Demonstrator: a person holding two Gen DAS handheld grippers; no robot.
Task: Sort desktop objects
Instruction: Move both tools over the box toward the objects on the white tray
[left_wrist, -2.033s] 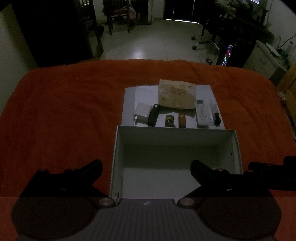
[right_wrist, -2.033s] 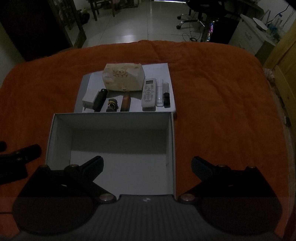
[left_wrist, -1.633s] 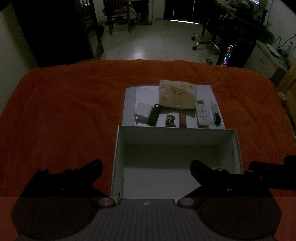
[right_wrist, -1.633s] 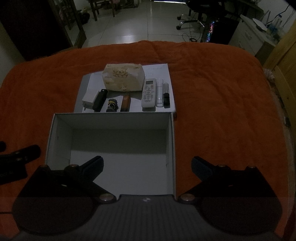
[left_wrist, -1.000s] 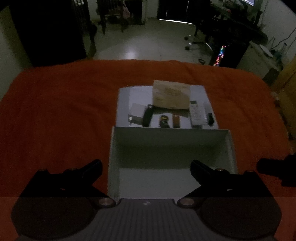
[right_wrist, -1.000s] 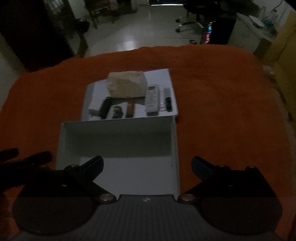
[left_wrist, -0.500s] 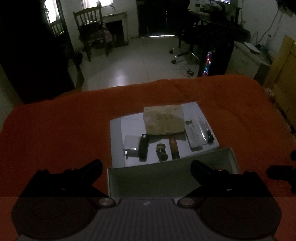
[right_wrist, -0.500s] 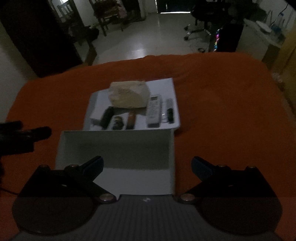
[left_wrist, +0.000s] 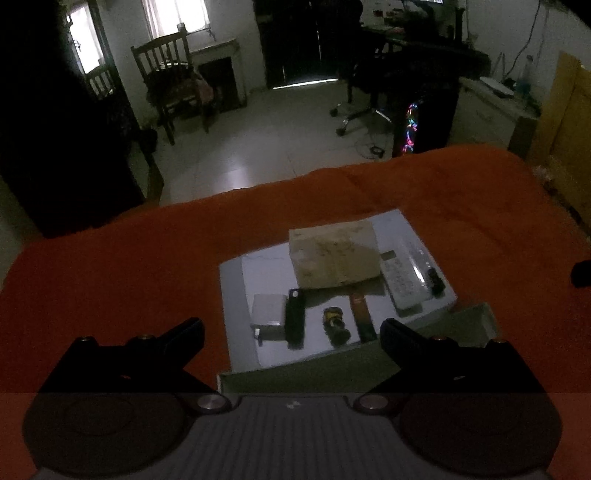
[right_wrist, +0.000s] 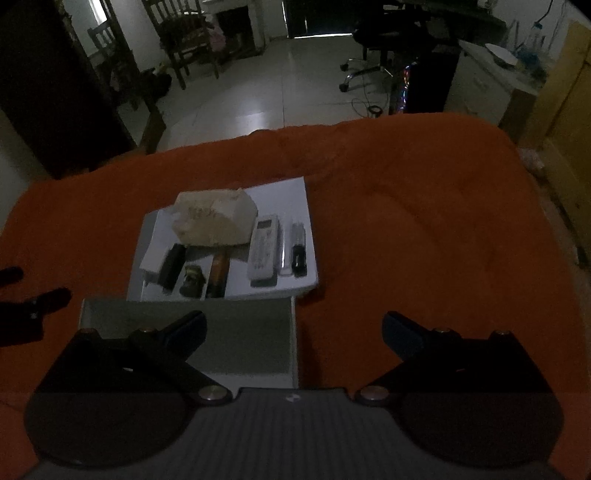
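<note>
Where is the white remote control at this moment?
The white remote control lies on the white sheet, right of the tissue pack, with a thin white stick beside it.

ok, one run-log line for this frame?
phase: approach | left gripper: open, empty | right gripper: open, empty | white box: nothing visible inside | items on white board: untouched

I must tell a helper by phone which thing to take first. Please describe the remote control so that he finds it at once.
On the orange blanket lies a white sheet with small things in a row. The remote control lies just right of the big beige packet. It is the longest white piece, with rows of buttons.
</note>
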